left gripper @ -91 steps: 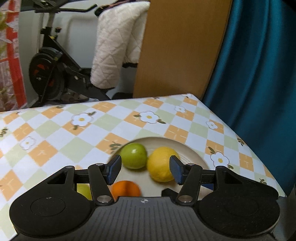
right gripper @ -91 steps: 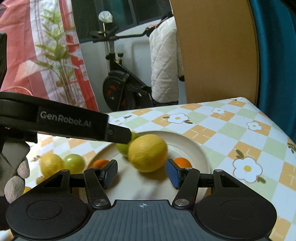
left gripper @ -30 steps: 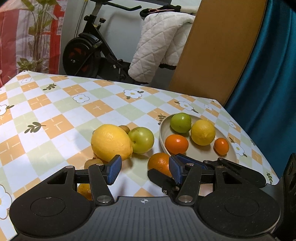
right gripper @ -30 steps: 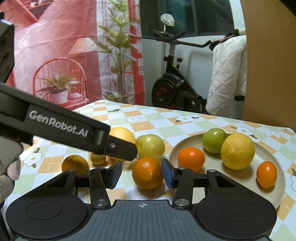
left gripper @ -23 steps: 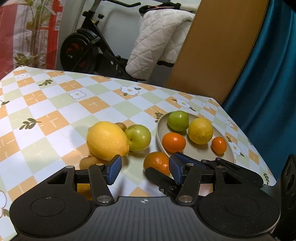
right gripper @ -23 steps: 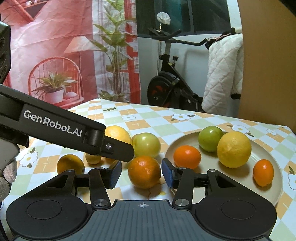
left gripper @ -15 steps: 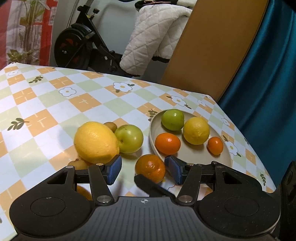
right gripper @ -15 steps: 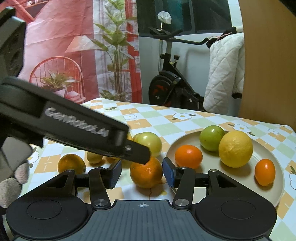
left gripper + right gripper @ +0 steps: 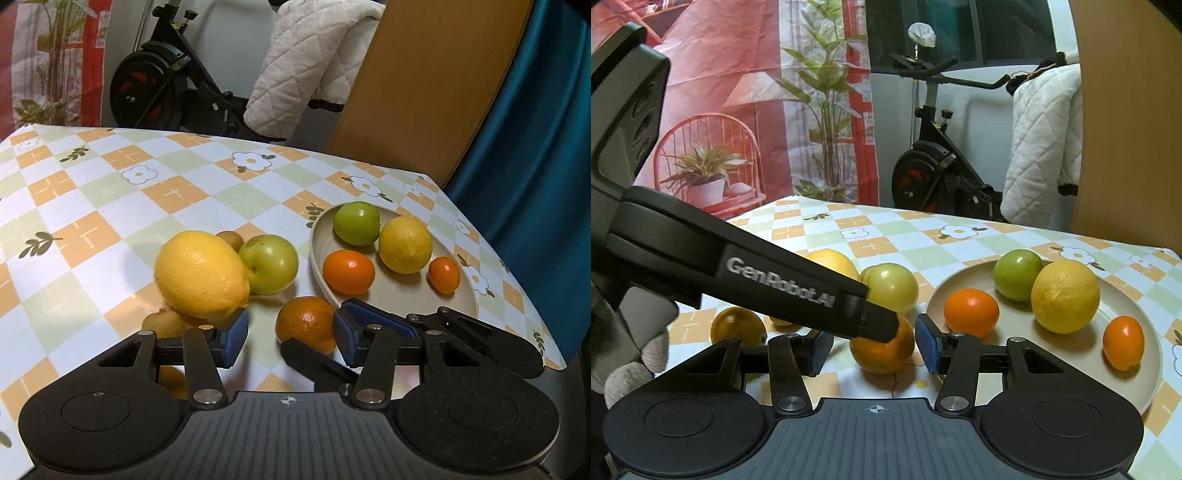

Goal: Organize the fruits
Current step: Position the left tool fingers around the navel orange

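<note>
Spanning foreground: checkered cloth (image 9: 110, 192); exercise bike (image 9: 155, 85) behind. Left fingers (image 9: 232, 332) just narrowed, right fingers (image 9: 927, 347) narrow; orange (image 9: 304, 321) loose between.

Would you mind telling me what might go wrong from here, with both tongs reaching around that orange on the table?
The left tongs, whose jaws have just been closing, and the right tongs both straddle the same orange; they might clash or squeeze it out sideways. A pushed orange could also bump the plate close beside it, disturbing the fruit there.
</note>
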`<state>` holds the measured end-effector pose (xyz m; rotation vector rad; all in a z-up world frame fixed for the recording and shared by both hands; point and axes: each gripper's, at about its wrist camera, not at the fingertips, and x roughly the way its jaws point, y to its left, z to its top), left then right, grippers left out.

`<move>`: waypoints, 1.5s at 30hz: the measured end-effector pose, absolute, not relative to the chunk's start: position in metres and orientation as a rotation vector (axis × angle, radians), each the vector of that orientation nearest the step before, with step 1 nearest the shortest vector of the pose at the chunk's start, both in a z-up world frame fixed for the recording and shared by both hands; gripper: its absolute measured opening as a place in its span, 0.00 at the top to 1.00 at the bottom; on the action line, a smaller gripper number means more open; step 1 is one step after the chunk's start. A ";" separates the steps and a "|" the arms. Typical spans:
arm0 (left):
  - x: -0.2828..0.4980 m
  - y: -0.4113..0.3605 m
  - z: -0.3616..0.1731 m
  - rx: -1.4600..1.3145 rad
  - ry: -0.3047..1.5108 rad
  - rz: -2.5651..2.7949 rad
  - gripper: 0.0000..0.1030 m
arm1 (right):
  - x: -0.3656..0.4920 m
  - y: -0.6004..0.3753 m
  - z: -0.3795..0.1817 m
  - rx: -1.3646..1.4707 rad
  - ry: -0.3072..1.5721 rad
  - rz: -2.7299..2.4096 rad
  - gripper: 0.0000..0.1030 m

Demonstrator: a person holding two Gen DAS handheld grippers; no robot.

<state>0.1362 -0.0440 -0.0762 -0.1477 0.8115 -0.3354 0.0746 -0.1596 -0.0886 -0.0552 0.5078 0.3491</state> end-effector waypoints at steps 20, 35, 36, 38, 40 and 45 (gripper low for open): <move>0.135 -0.036 -0.077 -0.180 0.825 -0.336 0.50 | 0.082 -0.149 -0.095 -0.081 0.595 0.404 0.65; 0.143 -0.042 -0.085 -0.173 0.838 -0.384 0.58 | 0.087 -0.152 -0.095 -0.061 0.619 0.399 0.64; 0.143 -0.042 -0.085 -0.174 0.839 -0.385 0.58 | 0.087 -0.152 -0.095 -0.061 0.620 0.400 0.64; 0.142 -0.043 -0.084 -0.170 0.836 -0.388 0.59 | 0.089 -0.152 -0.094 -0.062 0.622 0.397 0.63; 0.140 -0.045 -0.084 -0.160 0.834 -0.396 0.59 | 0.090 -0.153 -0.095 -0.057 0.625 0.392 0.61; 0.135 -0.047 -0.084 -0.147 0.836 -0.393 0.60 | 0.089 -0.155 -0.095 -0.049 0.618 0.391 0.61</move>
